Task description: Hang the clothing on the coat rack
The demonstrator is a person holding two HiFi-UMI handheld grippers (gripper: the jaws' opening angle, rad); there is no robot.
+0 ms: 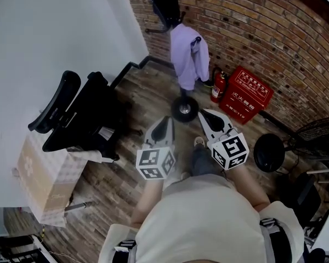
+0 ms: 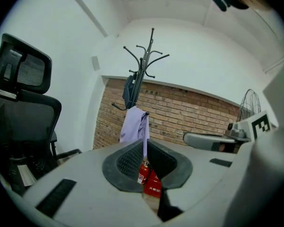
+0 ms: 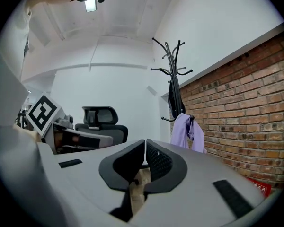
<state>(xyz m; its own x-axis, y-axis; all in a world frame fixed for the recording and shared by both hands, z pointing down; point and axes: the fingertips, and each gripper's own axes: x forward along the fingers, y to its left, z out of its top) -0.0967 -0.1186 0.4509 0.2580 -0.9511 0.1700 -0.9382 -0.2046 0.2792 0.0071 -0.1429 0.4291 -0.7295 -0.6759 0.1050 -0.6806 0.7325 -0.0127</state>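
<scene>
Left gripper (image 1: 165,119): closed, pads together at the tips, nothing clamped. Held nearly level, just beside the right gripper, marker cube toward the person.

Right gripper (image 1: 205,114): closed likewise, pads touching at the tips, empty.

Lilac garment (image 1: 187,56): ahead of both grippers and well apart from them, hanging on a low hook of the coat rack (image 2: 144,63). Straight over the closed tips in the left gripper view; ahead and to the right of the tips in the right gripper view.

Dark item (image 2: 128,91): on the same rack, directly above the lilac garment.

Rack base (image 1: 185,108): on the wood floor, ahead of the two grippers and between their tips in the head view.

Fire extinguisher (image 1: 217,86) and red box (image 1: 247,95): ahead and to the right of the right gripper, against the brick wall (image 1: 252,26).

Office chair (image 1: 82,114): to the left of the left gripper, near it.

Cardboard box (image 1: 41,174): further left, beyond the chair and touching it.

Fan (image 1: 318,138): far to the right of the right gripper.
</scene>
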